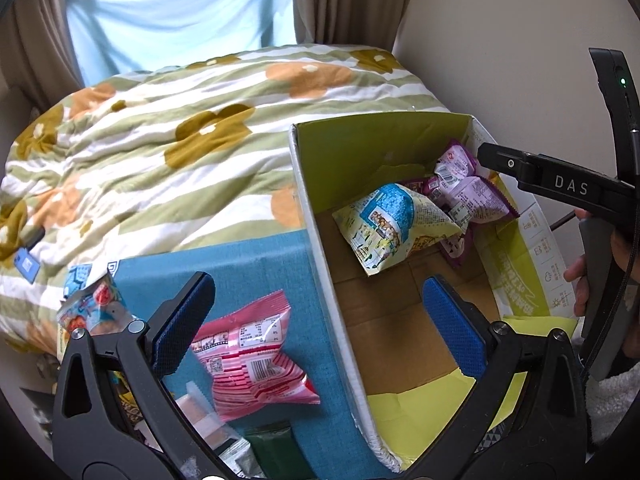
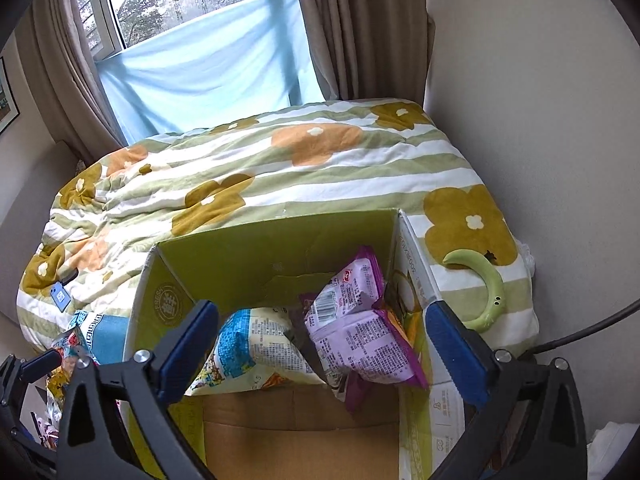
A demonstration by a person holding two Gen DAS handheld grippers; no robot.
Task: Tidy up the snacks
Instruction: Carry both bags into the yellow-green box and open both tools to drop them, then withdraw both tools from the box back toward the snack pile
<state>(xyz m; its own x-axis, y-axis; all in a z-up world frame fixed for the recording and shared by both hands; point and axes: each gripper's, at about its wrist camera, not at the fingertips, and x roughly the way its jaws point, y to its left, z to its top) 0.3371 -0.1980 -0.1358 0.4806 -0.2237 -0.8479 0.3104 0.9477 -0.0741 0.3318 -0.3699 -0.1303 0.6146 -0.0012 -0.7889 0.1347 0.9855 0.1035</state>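
Observation:
An open cardboard box (image 1: 316,216) with green inner walls stands on the bed; it also shows in the right wrist view (image 2: 276,248). Inside lie a yellow-blue snack bag (image 1: 392,220) (image 2: 256,352) and purple snack bags (image 1: 472,188) (image 2: 360,320). A pink snack bag (image 1: 248,348) lies on a blue cloth (image 1: 256,268) left of the box. My left gripper (image 1: 320,320) is open and empty, straddling the box's left wall. My right gripper (image 2: 324,352) is open and empty above the box; its body (image 1: 560,184) shows at the box's right side.
More snack packets lie at the cloth's left and near edges: a blue-red bag (image 1: 92,304) and a dark green packet (image 1: 276,452). A floral quilt (image 2: 280,168) covers the bed. A green curved object (image 2: 484,288) lies right of the box. A wall (image 2: 540,120) is at right.

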